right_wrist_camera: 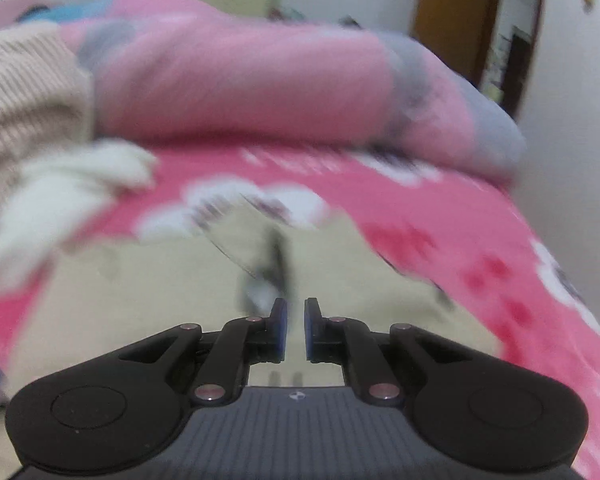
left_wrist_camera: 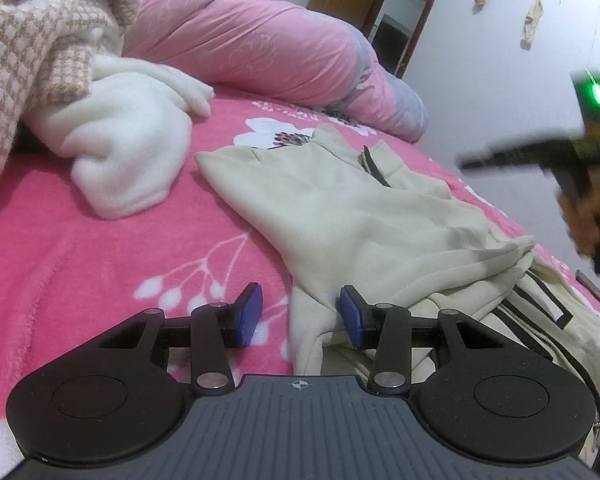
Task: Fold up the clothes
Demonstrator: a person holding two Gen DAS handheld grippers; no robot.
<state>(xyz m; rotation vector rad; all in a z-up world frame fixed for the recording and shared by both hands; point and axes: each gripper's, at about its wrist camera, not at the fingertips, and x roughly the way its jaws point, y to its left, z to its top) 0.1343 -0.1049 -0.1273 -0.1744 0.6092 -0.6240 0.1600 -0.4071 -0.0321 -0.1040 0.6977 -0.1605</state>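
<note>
A cream zip-neck sweatshirt [left_wrist_camera: 360, 216] lies spread on the pink floral blanket [left_wrist_camera: 100, 248], collar at the far end and black-striped parts bunched at the near right. My left gripper [left_wrist_camera: 300, 314] is open just above the blanket. Its right pad [left_wrist_camera: 350, 316] is at the sweatshirt's near cuff, and nothing is gripped. My right gripper [left_wrist_camera: 472, 162] hangs blurred in the air past the garment's right side, held by a hand [left_wrist_camera: 584, 216]. In the right wrist view my right gripper [right_wrist_camera: 295, 328] hovers over the sweatshirt [right_wrist_camera: 140, 300]. Its jaws are almost together with a narrow empty slit.
A white fleece garment [left_wrist_camera: 128, 148] and a beige houndstooth knit [left_wrist_camera: 32, 40] are piled at the far left. A rolled pink quilt [left_wrist_camera: 252, 44] lies along the back of the bed. The bed's right edge [left_wrist_camera: 596, 292] meets a white wall beside a doorway [left_wrist_camera: 396, 20].
</note>
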